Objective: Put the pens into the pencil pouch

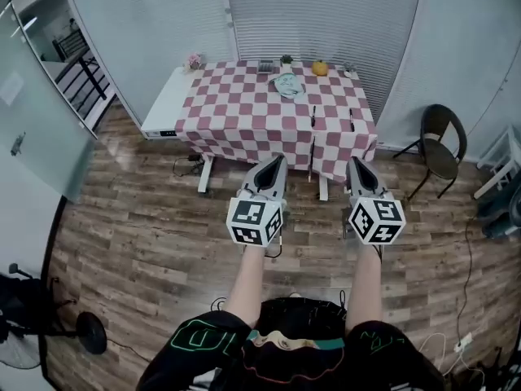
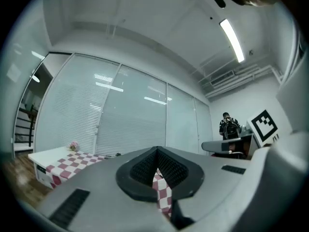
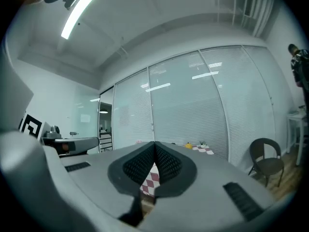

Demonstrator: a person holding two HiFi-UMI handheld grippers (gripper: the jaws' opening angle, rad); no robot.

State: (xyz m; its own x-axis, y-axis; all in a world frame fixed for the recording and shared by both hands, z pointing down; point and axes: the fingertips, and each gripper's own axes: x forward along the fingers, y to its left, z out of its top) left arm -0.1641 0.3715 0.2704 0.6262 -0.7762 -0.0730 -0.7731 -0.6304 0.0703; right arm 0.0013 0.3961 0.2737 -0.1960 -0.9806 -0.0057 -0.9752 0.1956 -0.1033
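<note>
Left claw (image 1: 275,163): held level over the wooden floor (image 1: 138,243), well short of the tabletop; its dark ribbed pads (image 2: 145,167) meet tip to tip with nothing between them, so it is closed and empty
Right claw (image 1: 356,165): level beside the left one and just as far from the tabletop; its pads (image 3: 140,166) are pressed together on nothing, closed and empty
Marker cubes: one at the near end of each claw, the left cube (image 1: 255,220) and the right cube (image 1: 376,219), with the person's forearms running back from them
Tabletop (image 1: 163,96): at the far side of the room against the blinds, mostly covered by a red and white checked cloth (image 1: 244,112) that hangs over the near edge; the left end is bare white
Left pen (image 1: 313,116): dark and slim, lying on the cloth near the near edge, right of centre
Right pen (image 1: 351,120): a second dark pen, further right and apart from the first, pointing near to far
Pencil pouch (image 1: 287,84): pale and rounded, lying on the cloth toward the far side, beyond the pens and apart from both
Far edge of the cloth: an orange round object (image 1: 319,68), a small potted plant (image 1: 286,59) and pink flowers (image 1: 194,60) at the left
Chair (image 1: 440,141): dark, on the floor to the right of the tabletop
Fan (image 1: 81,331): black, on the floor at the near left
</note>
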